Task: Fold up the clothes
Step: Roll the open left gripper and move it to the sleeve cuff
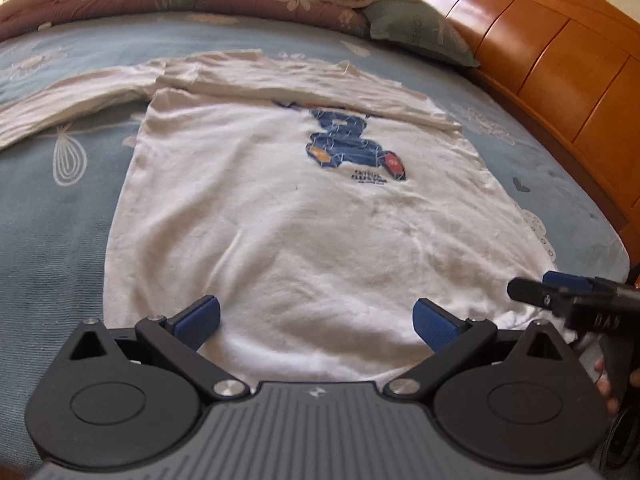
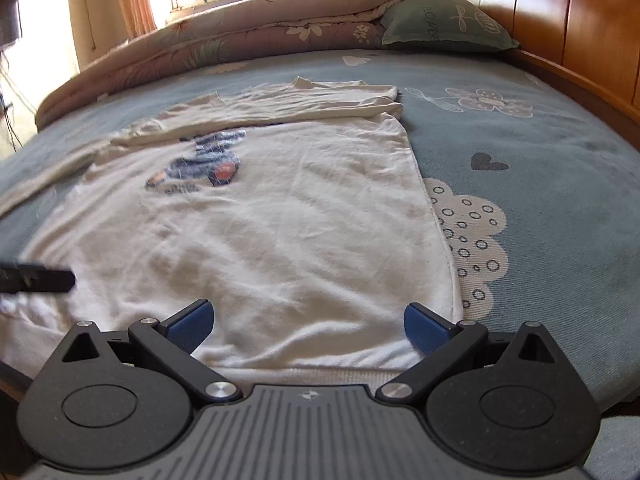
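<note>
One white shirt (image 1: 280, 216) spread print-up on the blue bedspread (image 2: 540, 152), one sleeve (image 2: 304, 108) folded across the chest, the other out sideways. Left gripper (image 1: 316, 320) and right gripper (image 2: 306, 322) at the hem, gaping wide, holding nothing. Risk: pinching one layer only, skewing the fold.

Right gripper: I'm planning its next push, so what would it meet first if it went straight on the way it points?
Probably the white shirt: the right gripper, jaws open, points low across its hem end spread on the bed. Height above the cloth is unclear; beyond lies the folded sleeve.
</note>
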Demonstrator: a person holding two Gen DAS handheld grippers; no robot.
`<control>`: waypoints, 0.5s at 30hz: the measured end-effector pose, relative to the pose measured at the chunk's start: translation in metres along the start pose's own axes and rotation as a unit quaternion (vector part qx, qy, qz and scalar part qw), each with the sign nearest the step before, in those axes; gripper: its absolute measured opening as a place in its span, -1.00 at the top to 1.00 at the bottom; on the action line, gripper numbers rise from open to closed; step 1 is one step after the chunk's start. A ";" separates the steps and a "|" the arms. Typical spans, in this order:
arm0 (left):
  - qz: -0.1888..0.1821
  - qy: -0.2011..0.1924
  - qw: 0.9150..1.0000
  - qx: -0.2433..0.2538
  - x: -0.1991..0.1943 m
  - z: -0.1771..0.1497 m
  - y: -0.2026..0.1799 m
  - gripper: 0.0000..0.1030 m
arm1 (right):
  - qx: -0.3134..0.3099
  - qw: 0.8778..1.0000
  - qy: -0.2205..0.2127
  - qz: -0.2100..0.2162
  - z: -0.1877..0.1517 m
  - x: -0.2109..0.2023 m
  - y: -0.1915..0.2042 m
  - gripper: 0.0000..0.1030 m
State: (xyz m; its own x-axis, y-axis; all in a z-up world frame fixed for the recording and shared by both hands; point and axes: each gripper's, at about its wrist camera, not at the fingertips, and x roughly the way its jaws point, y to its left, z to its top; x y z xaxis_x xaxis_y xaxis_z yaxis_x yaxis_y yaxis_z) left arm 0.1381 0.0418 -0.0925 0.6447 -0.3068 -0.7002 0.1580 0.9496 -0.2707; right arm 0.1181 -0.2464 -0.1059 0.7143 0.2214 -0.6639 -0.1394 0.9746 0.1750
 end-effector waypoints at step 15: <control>0.034 -0.168 0.945 -0.278 -0.039 0.048 0.171 -0.98 | 0.032 0.989 0.016 0.146 0.028 0.021 0.015 -1.00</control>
State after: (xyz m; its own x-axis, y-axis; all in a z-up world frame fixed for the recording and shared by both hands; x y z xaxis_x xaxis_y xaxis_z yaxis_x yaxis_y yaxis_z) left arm 0.1758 0.2193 -0.0794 0.8546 -0.1202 -0.5052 -0.2500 0.7574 -0.6032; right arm 0.1504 -0.2280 -0.0974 0.6277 0.4953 -0.6005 -0.2926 0.8650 0.4077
